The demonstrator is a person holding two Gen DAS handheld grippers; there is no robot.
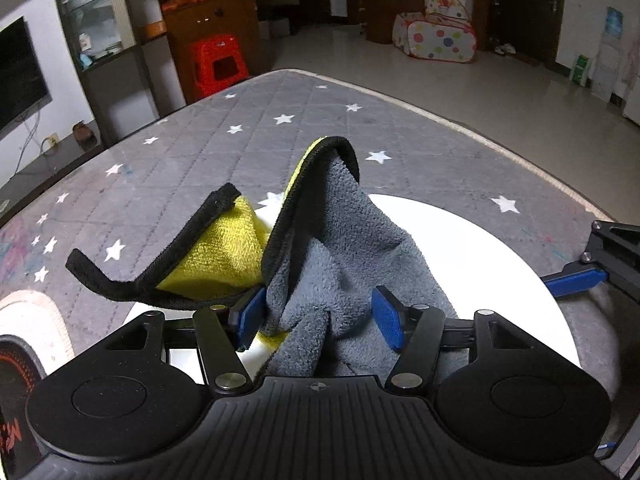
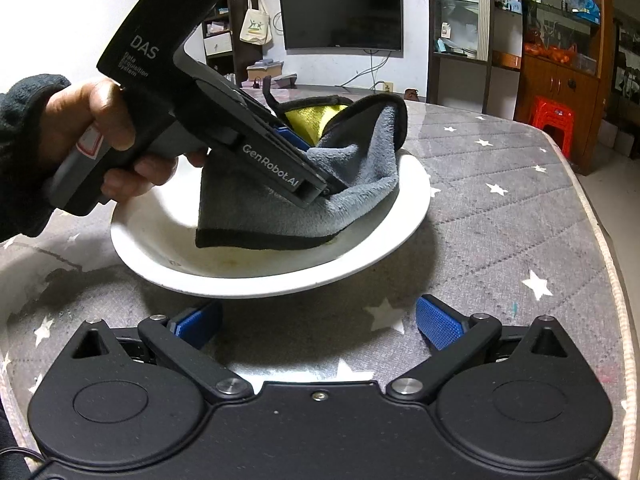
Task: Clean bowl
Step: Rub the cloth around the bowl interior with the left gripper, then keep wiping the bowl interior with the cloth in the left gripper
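Observation:
A white shallow bowl [image 2: 280, 284] sits on the grey star-patterned mat [image 2: 500, 216]. A grey cloth [image 2: 348, 184] with a yellow inner side and black trim stands bunched up inside it, its lower edge resting on the bowl's bottom. My left gripper [image 1: 320, 316] reaches down into the bowl [image 1: 460, 240] and is shut on the cloth [image 1: 340, 248], which fills the gap between the blue pads. A person's hand [image 2: 100, 120] holds that gripper. My right gripper [image 2: 320, 320] stands open just in front of the bowl's near rim, with nothing between its fingers.
The mat covers a table whose rounded far edge [image 1: 460, 124] drops to bare floor. A red stool [image 1: 218, 64] and a wooden cabinet [image 1: 208, 12] stand beyond it. A wall television [image 2: 340, 12] hangs behind the bowl. Mat lies bare right of the bowl.

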